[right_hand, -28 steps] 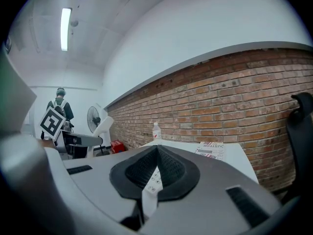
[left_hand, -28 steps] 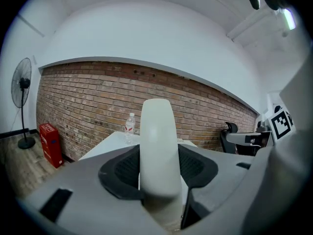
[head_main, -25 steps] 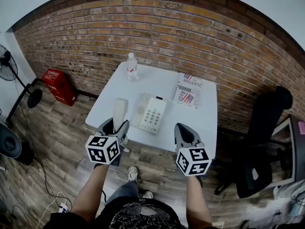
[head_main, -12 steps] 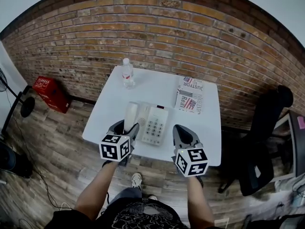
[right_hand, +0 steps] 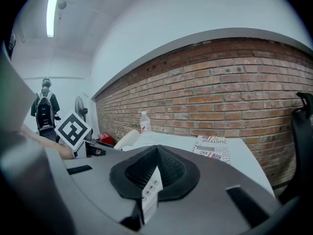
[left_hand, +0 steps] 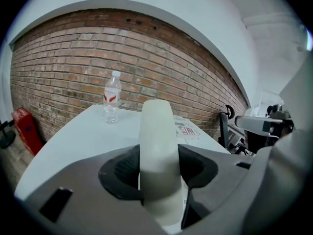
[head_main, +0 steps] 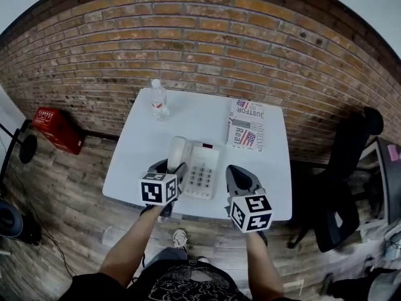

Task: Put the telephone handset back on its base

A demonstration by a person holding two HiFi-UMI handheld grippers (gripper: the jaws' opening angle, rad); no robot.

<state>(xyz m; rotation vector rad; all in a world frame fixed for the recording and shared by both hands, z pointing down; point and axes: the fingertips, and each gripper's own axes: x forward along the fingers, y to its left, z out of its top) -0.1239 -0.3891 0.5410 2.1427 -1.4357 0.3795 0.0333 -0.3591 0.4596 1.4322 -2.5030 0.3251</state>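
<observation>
Left gripper (head_main: 166, 171) is clenched on the cream telephone handset (head_main: 177, 150). Its own view shows the handset's body filling the gap between the two jaws, with the free end sticking out ahead towards the brick wall. From the head view the handset lies lengthwise over the left side of the telephone base (head_main: 203, 170), where the cradle is, and beside the keypad. Whether it already touches the cradle I cannot tell.

Further back on the white bench (head_main: 135, 158) a water bottle (head_main: 158, 99) stands well clear of the work.

Right gripper (head_main: 240, 175) hangs just to the right of the base with its jaws drawn together at the tips and nothing between them. It takes no part in the hold. A folded newspaper (head_main: 246, 124) lies beyond it.

By my reckoning the carry is all but finished. The handset is picked up and lined up with the base. What is left is to seat it in the cradle, let go and draw back.
</observation>
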